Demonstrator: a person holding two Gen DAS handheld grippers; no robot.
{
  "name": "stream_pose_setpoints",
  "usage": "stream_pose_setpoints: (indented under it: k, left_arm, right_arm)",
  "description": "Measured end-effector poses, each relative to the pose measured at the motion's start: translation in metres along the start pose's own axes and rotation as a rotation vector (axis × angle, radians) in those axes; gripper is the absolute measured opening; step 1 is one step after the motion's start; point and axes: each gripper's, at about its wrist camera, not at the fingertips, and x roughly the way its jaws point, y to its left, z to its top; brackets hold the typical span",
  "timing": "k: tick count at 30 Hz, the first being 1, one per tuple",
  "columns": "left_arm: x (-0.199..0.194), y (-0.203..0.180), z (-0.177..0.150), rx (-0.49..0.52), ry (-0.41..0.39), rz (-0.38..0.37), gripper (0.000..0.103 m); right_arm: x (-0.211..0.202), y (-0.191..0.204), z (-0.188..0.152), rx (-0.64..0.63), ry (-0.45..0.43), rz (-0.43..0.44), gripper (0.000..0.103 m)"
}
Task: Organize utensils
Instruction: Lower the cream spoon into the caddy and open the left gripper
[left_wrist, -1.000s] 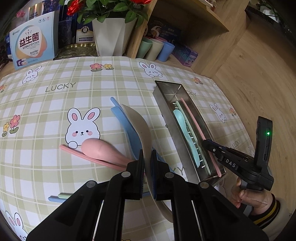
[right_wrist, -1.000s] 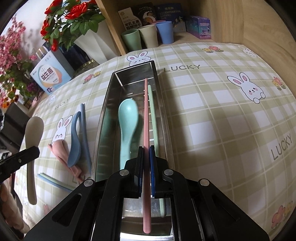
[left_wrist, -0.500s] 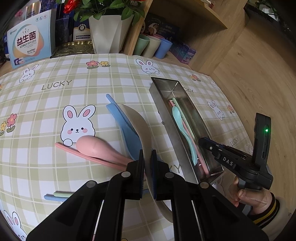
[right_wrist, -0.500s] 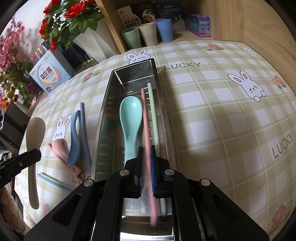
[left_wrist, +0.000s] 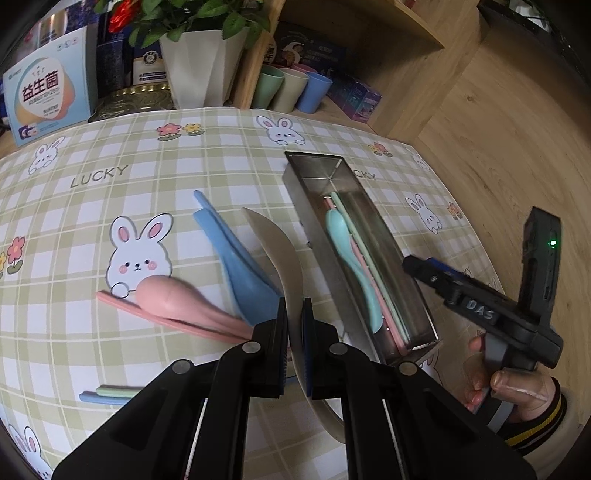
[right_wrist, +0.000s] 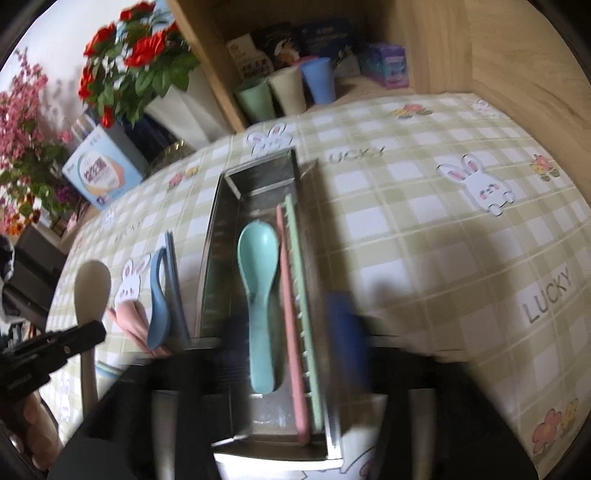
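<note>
Beige spoon (left_wrist: 280, 251) sits clamped in the left gripper (left_wrist: 294, 325) jaws above the counter (left_wrist: 184, 155). Right gripper (right_wrist: 291, 332) jaws have just been opening, apart over the metal tray (right_wrist: 212, 236) where the pink chopstick (right_wrist: 290, 314) lies.

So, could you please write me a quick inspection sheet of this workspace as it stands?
Surface: green checked tablecloth with rabbits and the word LUCKY.
Job's things: long steel tray holds a mint spoon, a pink chopstick and a green chopstick; pink spoon, blue spoon and loose chopsticks lie outside it.
Clutter: nothing seen.
Grippers: left tool shut on a beige spoon; right tool has just been opening, pink chopstick lying free in the tray.
Cables: nothing seen.
Surroundings: white flower pot, three cups, boxes, wooden shelf.
</note>
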Motion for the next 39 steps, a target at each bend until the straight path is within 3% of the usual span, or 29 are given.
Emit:
stream_pose_setpoints:
  k: [4, 9, 17, 29, 39]
  left_arm:
    - [0.008, -0.013, 0.005, 0.019, 0.015, -0.017, 0.007]
    - [0.026, -0.036, 0.017, 0.054, 0.048, -0.027, 0.007]
    - [0.064, -0.065, 0.038, 0.088, 0.126, -0.038, 0.007]
    - [0.113, -0.087, 0.047, 0.16, 0.246, 0.118, 0.007]
    - [0.128, -0.087, 0.049, 0.179, 0.285, 0.201, 0.007]
  right_arm:
    - [-0.005, -0.011, 0.005, 0.017, -0.006, -0.01, 0.063]
    - [-0.009, -0.03, 0.007, 0.053, -0.009, -0.042, 0.073]
    - [-0.013, -0.054, 0.006, 0.113, -0.019, -0.049, 0.073]
    - [-0.021, -0.073, 0.008, 0.155, -0.029, -0.051, 0.073]
    - [-0.021, -0.084, 0.007, 0.182, -0.028, -0.05, 0.074]
